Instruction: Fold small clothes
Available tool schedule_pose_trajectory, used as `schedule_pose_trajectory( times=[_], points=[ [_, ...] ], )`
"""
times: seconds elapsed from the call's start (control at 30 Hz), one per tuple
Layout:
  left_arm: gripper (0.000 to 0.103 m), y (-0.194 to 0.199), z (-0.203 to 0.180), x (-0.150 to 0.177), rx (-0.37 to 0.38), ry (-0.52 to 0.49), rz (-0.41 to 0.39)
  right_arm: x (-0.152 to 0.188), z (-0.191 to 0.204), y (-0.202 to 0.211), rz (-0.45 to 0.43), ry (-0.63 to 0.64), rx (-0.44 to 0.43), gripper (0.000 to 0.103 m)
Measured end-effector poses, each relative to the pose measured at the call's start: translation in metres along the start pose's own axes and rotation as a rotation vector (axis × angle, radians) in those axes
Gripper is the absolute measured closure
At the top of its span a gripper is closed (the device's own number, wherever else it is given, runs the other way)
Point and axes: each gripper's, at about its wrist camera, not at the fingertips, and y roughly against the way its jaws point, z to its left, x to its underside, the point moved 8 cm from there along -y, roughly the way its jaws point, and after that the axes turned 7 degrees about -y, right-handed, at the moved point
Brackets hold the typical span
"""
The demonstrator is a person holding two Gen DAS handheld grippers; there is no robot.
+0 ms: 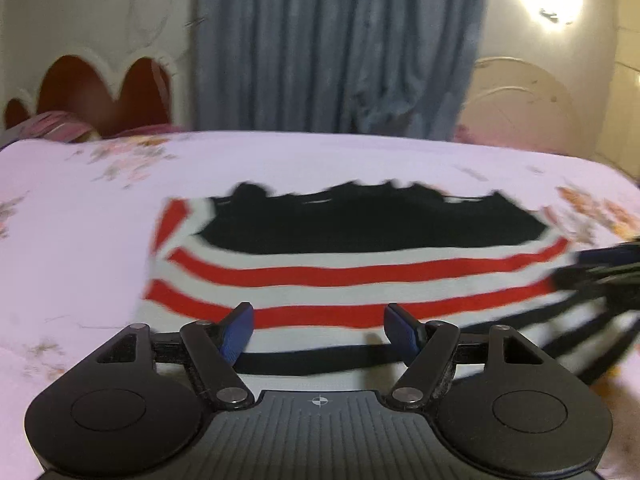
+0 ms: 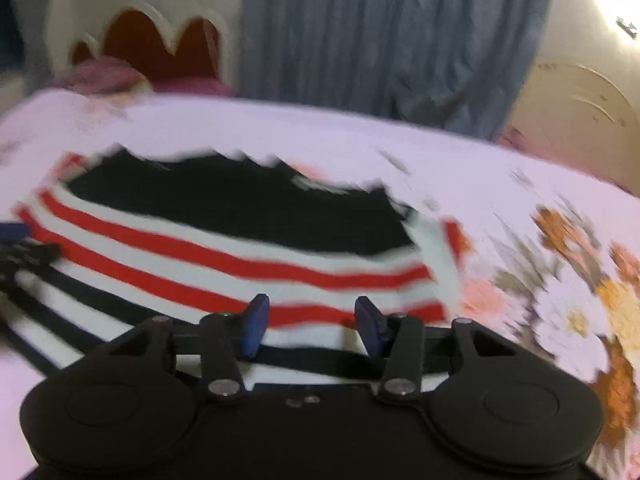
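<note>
A small striped garment (image 1: pixel 352 272) lies spread on the bed: black at the far part, red and white stripes in the middle, black and white stripes at the near edge. My left gripper (image 1: pixel 318 316) hovers over its near edge, open, with nothing pinched between the blue pads. The right gripper (image 1: pixel 608 268) shows at that view's right edge, over the garment's right side. In the right wrist view the same garment (image 2: pixel 240 256) lies ahead, and my right gripper (image 2: pixel 311 308) stands open above its near stripes. The left gripper (image 2: pixel 16 240) shows blurred at the left edge.
The bed carries a pale pink floral sheet (image 1: pixel 80 208), with big orange and white flowers (image 2: pixel 572 304) to the right. A red headboard (image 1: pixel 100 92) and pink pillows (image 2: pixel 104 74) stand at the far left. A blue curtain (image 1: pixel 332 48) hangs behind the bed.
</note>
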Motion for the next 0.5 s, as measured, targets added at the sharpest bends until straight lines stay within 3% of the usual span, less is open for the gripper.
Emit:
schedule_pose_trajectory(
  times=[0.07, 0.17, 0.5],
  points=[
    [0.032, -0.002, -0.023, 0.003, 0.029, -0.048, 0.016, 0.009, 0.023, -0.005, 0.033, 0.042, -0.037, 0.058],
    [0.032, -0.009, -0.038, 0.018, 0.029, -0.103, 0.097, 0.032, 0.037, -0.016, 0.086, 0.101, -0.006, 0.056],
    [0.032, 0.003, -0.038, 0.023, -0.005, -0.115, 0.099, 0.040, 0.040, -0.007, 0.084, 0.137, 0.028, 0.055]
  ],
)
